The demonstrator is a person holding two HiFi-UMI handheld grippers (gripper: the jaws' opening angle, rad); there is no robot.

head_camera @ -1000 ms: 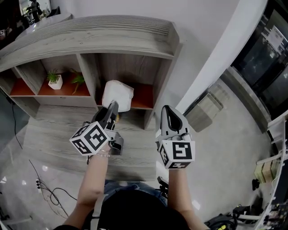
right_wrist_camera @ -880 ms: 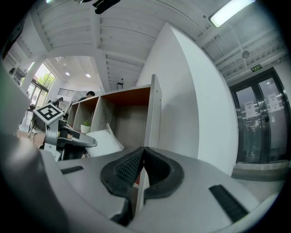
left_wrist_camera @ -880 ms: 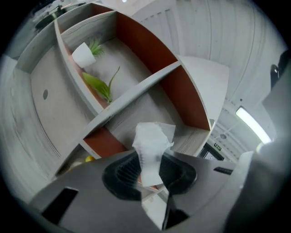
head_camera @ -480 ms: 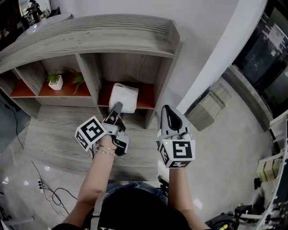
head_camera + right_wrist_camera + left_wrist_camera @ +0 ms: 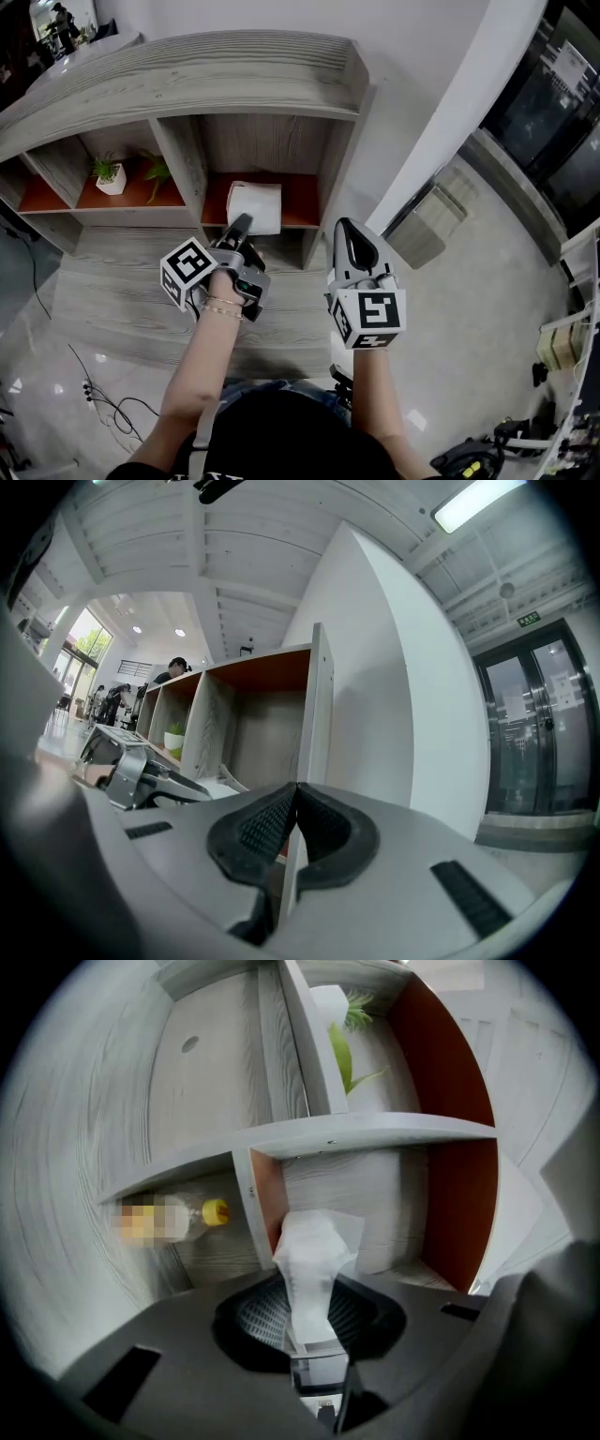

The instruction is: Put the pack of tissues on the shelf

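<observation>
Nearing the end: the left gripper has its fingers pinched on the tissues, which reach ahead of them into the shelf bay, not yet released. Whether the tissues rest on the red board is hidden. To the right, the right gripper hangs closed and empty.
</observation>
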